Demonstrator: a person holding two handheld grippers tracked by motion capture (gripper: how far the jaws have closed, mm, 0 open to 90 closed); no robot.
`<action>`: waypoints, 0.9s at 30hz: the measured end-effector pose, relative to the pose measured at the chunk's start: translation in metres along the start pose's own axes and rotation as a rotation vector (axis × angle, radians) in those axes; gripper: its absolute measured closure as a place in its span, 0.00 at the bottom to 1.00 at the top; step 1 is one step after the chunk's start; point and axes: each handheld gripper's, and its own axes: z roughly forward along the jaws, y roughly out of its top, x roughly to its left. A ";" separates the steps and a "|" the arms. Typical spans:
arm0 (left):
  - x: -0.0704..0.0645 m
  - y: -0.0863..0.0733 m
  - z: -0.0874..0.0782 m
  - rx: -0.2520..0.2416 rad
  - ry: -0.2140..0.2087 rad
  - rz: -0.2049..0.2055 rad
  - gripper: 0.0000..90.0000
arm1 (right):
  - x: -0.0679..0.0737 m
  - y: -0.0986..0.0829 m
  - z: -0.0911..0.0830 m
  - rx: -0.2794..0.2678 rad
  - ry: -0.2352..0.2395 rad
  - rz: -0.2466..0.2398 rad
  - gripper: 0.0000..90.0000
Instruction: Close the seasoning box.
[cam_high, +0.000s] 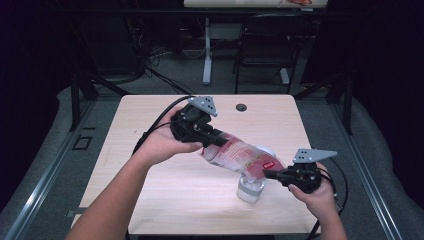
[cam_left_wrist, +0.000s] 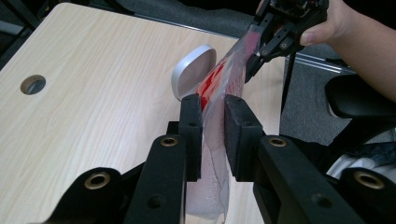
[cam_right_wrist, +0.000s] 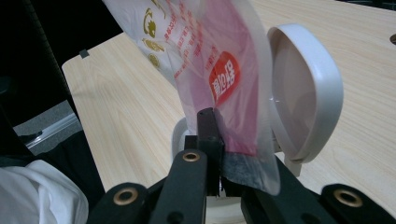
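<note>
A clear plastic pouch (cam_high: 239, 156) with red print hangs stretched between both grippers above the table. My left gripper (cam_high: 212, 136) is shut on its upper left end; its jaws pinch the pouch (cam_left_wrist: 212, 135) in the left gripper view. My right gripper (cam_high: 270, 174) is shut on the lower right end of the pouch (cam_right_wrist: 219, 79), beside a red label. Under that end stands a white container (cam_high: 249, 189) with its round hinged lid (cam_right_wrist: 303, 88) swung open and upright. The pouch's low end sits just over the container mouth.
The light wood table (cam_high: 150, 125) has a round cable hole (cam_high: 241, 107) near its far edge. Black cables (cam_high: 157, 122) trail from the left gripper over the table's left part. Chair and desk legs stand on the floor beyond the table.
</note>
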 end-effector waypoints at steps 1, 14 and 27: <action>0.000 0.000 0.000 0.000 0.000 -0.001 0.87 | 0.000 0.000 -0.001 0.001 -0.002 0.000 0.99; -0.001 0.001 -0.004 0.007 0.011 0.004 0.87 | 0.002 0.001 0.001 0.002 0.010 -0.004 0.99; 0.002 -0.010 -0.009 -0.006 0.021 -0.015 0.87 | 0.004 0.005 0.010 -0.020 -0.012 -0.008 0.99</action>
